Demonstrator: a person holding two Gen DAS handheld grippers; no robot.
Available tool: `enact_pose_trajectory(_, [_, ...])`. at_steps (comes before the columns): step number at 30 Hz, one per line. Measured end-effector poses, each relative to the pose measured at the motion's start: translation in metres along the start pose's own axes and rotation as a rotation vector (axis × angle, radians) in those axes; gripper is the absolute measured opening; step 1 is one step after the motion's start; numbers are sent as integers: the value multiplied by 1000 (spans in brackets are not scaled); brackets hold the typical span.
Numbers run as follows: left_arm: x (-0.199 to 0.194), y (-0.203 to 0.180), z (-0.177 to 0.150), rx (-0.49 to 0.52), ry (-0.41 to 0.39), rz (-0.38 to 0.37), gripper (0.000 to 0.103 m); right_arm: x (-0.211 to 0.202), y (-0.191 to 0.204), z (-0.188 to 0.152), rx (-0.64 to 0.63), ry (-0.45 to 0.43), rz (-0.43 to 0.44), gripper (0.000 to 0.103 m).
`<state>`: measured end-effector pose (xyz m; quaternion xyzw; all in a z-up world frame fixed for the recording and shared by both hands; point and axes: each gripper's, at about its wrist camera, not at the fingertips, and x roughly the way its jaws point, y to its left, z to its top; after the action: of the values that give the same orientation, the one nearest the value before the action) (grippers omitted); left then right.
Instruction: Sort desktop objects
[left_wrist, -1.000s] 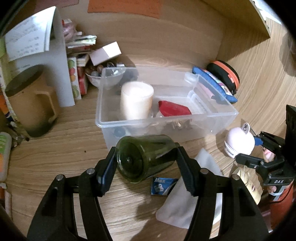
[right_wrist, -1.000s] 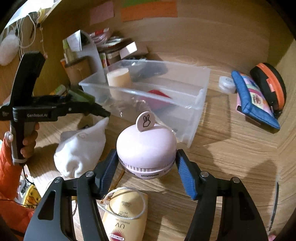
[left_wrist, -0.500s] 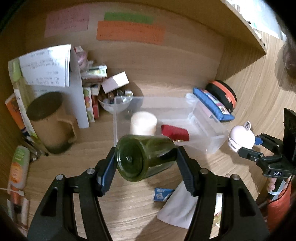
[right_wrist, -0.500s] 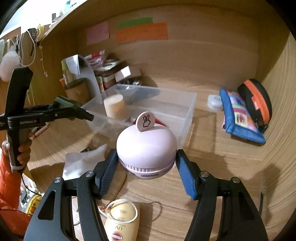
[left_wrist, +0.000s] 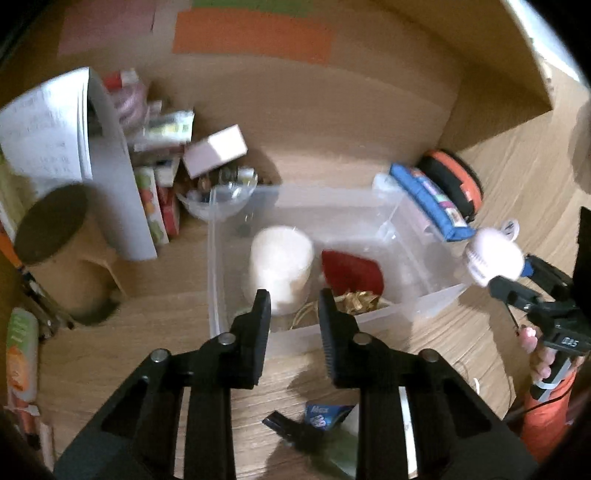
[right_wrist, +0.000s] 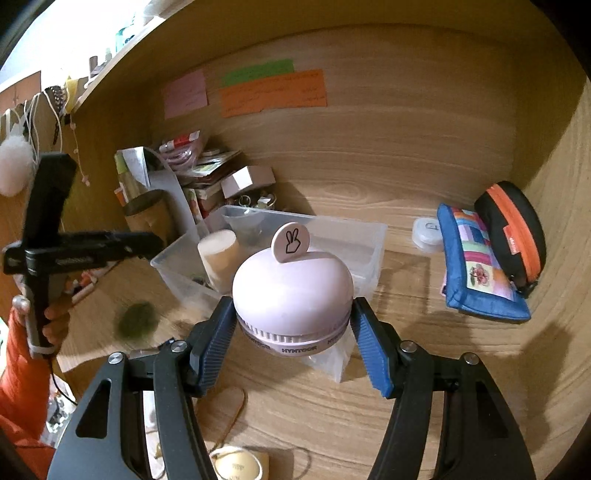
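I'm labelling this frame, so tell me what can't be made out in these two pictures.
- Green blur, right wrist view: motion-smeared beside the clear bin; what it is cannot be told.
- Sticky notes, right wrist view: writing too small to read.
- Small gold items in the bin, left wrist view: blurred, partly behind the left hand-held gripper.
- Round cream thing, right wrist view: cut off by the bottom edge.
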<state>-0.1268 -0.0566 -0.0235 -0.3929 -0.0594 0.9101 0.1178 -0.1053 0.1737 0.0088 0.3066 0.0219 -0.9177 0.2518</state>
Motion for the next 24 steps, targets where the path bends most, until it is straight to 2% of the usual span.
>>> enact_pose_trajectory(2, [-1,3,-7,-11,6,-37,26,1,1,0,-3,-3,5,60])
enact_pose_trajectory(5, [-12,2,-20,12,-3,-19,27,2,1,0,-3,0,14,60])
enact_pose_trajectory(7, [-20,3,-28,24,-6,0,41,5,1,0,-3,7,17,60])
enact_pose_trajectory(10, [-35,8,-45,42,-26,81,62,8,1,-2,-1,13,25,60])
enact_pose_trajectory(14, [-46,25,-72,81,-15,227,65,13,1,-3,3,20,37,60])
enact_pose_trajectory(17, [-43,50,-85,65,26,282,70,17,2,-2,7,29,48,60])
enact_pose_trajectory(19, [-35,71,-87,26,63,294,70,18,6,-2,2,30,50,60])
enact_pose_trajectory(21, [-25,92,-85,-34,95,270,70,19,10,-3,-4,30,53,60])
enact_pose_trajectory(24, [-15,107,-76,-61,93,228,70,20,16,-3,-8,35,52,60])
